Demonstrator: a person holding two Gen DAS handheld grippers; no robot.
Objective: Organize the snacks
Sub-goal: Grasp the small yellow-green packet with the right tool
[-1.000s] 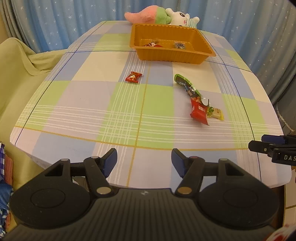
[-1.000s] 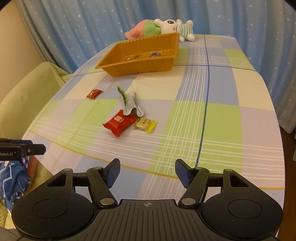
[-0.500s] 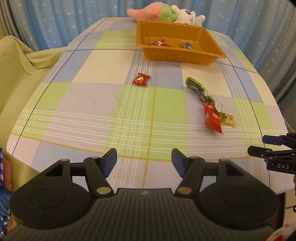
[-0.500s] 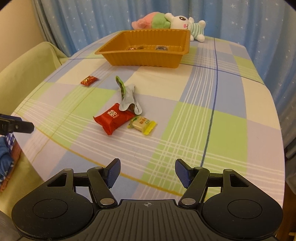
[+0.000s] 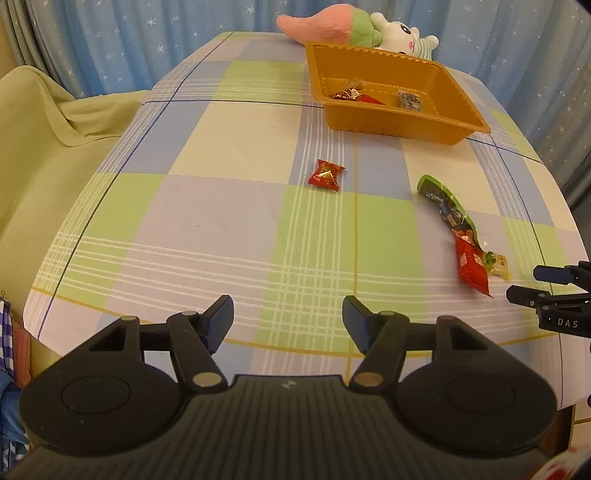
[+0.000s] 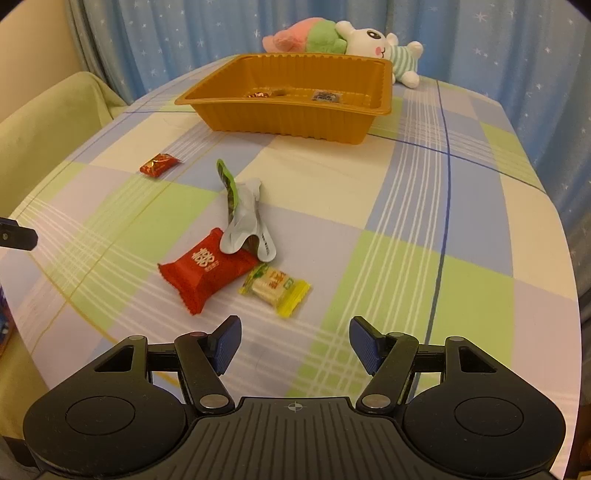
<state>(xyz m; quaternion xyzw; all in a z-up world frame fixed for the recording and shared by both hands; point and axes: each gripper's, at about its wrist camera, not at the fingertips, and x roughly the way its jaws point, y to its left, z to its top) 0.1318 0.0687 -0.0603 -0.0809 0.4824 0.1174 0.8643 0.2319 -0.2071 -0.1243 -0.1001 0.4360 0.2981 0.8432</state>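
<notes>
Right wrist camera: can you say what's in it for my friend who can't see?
The open right gripper hovers over a checked table, just short of a red snack packet, a yellow candy and a silvery-green wrapper. Farther back sit a small red candy, an orange tray and a plush toy.

A table (image 5: 229, 206) wears a checked cloth of green, blue and cream squares. Two soft toys lie at its far end, a pink one (image 5: 317, 24) and a white bunny (image 6: 373, 38). Blue starry curtains (image 5: 147, 40) hang behind. A green sofa (image 5: 40, 147) sits beside.
</notes>
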